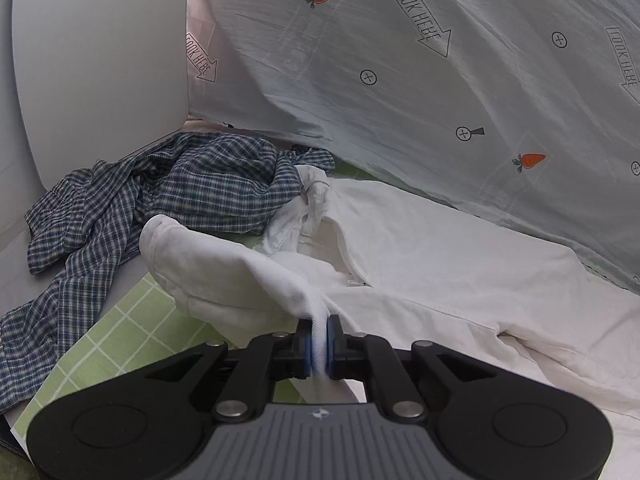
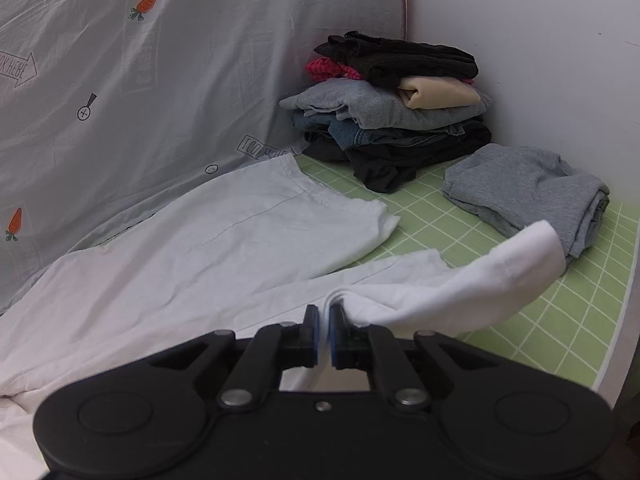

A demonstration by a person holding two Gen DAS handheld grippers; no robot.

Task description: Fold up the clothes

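Left wrist view: black left claw (image 1: 319, 346), its blue pads closed tight on a pinched fold of the white trousers (image 1: 420, 256), lifting that fabric off the surface. Beyond the pinch, one trouser end (image 1: 160, 236) hangs raised and curled, while the rest lies spread on the green grid-patterned mat (image 1: 120, 324). Left of it, a crumpled blue plaid shirt (image 1: 160, 188) lies partly on the mat and partly on the pale table (image 1: 16, 280). A grey sheet printed with carrots and arrows (image 1: 440, 80) rises behind.

Right wrist view: right claw (image 2: 324, 332), nearly fully closed, grips a raised ridge of the same white trousers (image 2: 200, 248); one leg hem (image 2: 536, 252) curls up to the right, touching a folded grey garment (image 2: 528, 196). In the far corner stands a stack of folded clothes (image 2: 392, 116), black on top, on the green mat (image 2: 560, 320).
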